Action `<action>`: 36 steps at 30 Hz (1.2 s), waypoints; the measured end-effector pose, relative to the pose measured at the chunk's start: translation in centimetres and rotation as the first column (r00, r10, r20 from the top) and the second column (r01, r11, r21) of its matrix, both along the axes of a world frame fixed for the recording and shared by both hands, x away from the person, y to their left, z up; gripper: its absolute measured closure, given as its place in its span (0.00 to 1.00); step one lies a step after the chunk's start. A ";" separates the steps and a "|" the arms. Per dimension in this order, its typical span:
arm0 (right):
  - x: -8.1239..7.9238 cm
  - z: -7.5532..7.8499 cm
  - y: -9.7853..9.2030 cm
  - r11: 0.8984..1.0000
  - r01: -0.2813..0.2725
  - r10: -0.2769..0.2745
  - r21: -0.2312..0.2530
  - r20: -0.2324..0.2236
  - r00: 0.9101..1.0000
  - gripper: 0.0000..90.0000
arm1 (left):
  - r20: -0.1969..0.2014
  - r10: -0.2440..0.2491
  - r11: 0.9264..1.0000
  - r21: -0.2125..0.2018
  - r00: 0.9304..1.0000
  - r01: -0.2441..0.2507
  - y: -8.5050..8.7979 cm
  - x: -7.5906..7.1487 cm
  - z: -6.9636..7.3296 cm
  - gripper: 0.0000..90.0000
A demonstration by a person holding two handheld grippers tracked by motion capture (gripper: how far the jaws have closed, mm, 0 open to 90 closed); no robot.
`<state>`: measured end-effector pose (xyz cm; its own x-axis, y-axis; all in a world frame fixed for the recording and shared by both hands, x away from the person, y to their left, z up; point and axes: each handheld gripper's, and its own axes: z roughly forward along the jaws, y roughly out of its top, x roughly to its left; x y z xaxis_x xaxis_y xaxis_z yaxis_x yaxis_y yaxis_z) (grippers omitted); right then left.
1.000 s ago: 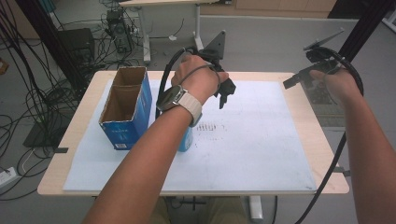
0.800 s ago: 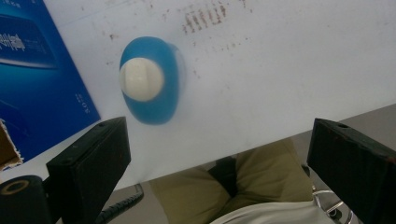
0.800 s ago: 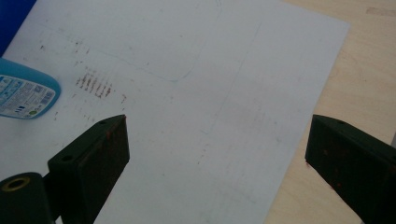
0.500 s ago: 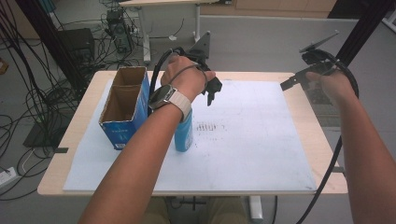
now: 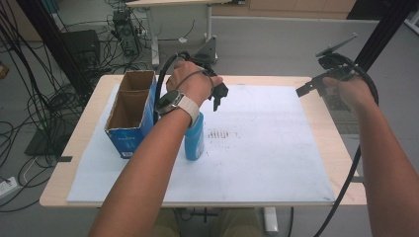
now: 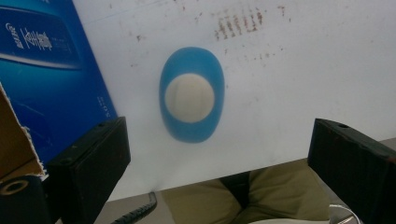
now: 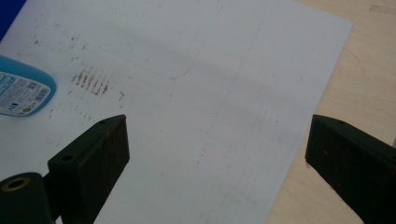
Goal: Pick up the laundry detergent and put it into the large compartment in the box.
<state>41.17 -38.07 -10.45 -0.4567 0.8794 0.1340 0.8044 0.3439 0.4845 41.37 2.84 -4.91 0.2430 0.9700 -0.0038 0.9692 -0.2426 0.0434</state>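
Observation:
A blue bottle [image 5: 194, 139] with a white cap [image 6: 189, 98] stands upright on the white sheet [image 5: 267, 148], just right of an open blue cardboard box [image 5: 129, 114]. My left gripper [image 5: 218, 97] hangs above the bottle and a little behind it, pointing down. Its jaws are wide open, and in the left gripper view [image 6: 217, 137] the bottle sits between and below them, untouched. My right gripper [image 5: 309, 89] is held in the air over the table's far right edge. It is open with nothing in it [image 7: 217, 135], and the bottle [image 7: 21, 91] lies far to its left.
The wooden table [image 5: 326, 113] shows bare around the sheet, widest on the right [image 7: 369, 60]. The box's blue side [image 6: 46, 70] stands close to the bottle. Brown smudges [image 5: 221, 134] mark the sheet's middle. The person's trousers [image 6: 261, 196] show past the near edge.
My left hand and gripper have drifted left and slightly back, uncovering the bottle, which stands free. The right gripper has barely shifted.

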 end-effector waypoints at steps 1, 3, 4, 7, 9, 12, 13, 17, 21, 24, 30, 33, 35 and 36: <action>0.0 -0.1 0.1 1.000 -0.004 0.004 -0.002 -0.001 1.000 0.07 | -0.003 0.004 1.000 -0.002 1.000 -0.004 0.1 0.1 -0.1 0.08; 0.0 -0.1 0.1 1.000 -0.005 0.005 -0.003 -0.001 1.000 0.07 | -0.003 0.008 1.000 0.001 1.000 -0.008 0.1 0.2 -0.4 0.08; 0.1 -0.2 0.3 1.000 -0.006 0.006 -0.005 -0.003 1.000 0.07 | -0.005 0.010 1.000 0.002 1.000 -0.010 0.1 0.2 -0.4 0.08; 0.2 -0.3 0.5 1.000 -0.012 0.012 -0.007 -0.004 1.000 0.07 | -0.010 0.009 1.000 0.006 1.000 -0.009 0.1 0.4 -0.6 0.08; 0.2 -0.3 0.7 1.000 -0.013 0.013 -0.009 -0.005 1.000 0.07 | -0.012 0.009 1.000 0.004 1.000 -0.009 0.1 0.5 -0.8 0.08; 0.3 -0.3 0.8 1.000 -0.017 0.017 -0.010 -0.004 1.000 0.07 | -0.019 0.012 1.000 0.005 1.000 -0.012 0.1 0.8 -1.0 0.08; 0.3 -0.3 0.8 1.000 -0.016 0.016 -0.009 -0.006 1.000 0.07 | -0.020 0.011 1.000 0.004 1.000 -0.010 0.1 0.9 -1.1 0.08; 0.2 -0.3 0.8 1.000 -0.015 0.015 -0.009 -0.005 1.000 0.07 | -0.023 0.006 1.000 0.013 1.000 -0.006 0.0 1.1 -1.4 0.08; 0.3 -0.5 0.6 1.000 -0.015 0.015 -0.005 -0.007 1.000 0.07 | -0.028 0.008 1.000 0.014 1.000 -0.007 0.0 1.3 -1.9 0.08; 0.3 -0.8 0.5 1.000 -0.011 0.011 0.001 -0.010 1.000 0.07 | -0.038 0.013 1.000 0.016 0.999 -0.013 0.2 1.7 -2.6 0.08; 0.4 -1.0 0.2 1.000 -0.009 0.009 0.005 -0.013 1.000 0.07 | -0.038 0.017 1.000 0.013 0.999 -0.017 0.5 1.9 -3.1 0.08; 0.4 -1.0 0.2 1.000 -0.009 0.009 0.004 -0.012 1.000 0.07 | -0.040 0.014 1.000 0.013 0.999 -0.013 0.6 1.9 -3.2 0.08; 0.4 -1.0 0.2 1.000 -0.009 0.009 0.004 -0.013 1.000 0.07 | -0.042 0.007 1.000 0.017 0.999 -0.007 0.5 2.0 -3.3 0.08; 0.4 -1.1 0.3 1.000 -0.011 0.011 0.003 -0.014 1.000 0.07 | -0.040 0.008 1.000 0.014 0.999 -0.007 0.6 2.0 -3.4 0.08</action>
<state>41.57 -37.82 -11.50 -0.4643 0.8741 0.1429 0.8072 0.3512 0.4745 43.41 3.40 -8.31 0.2355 0.9719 0.0001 0.9719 -0.2355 0.0009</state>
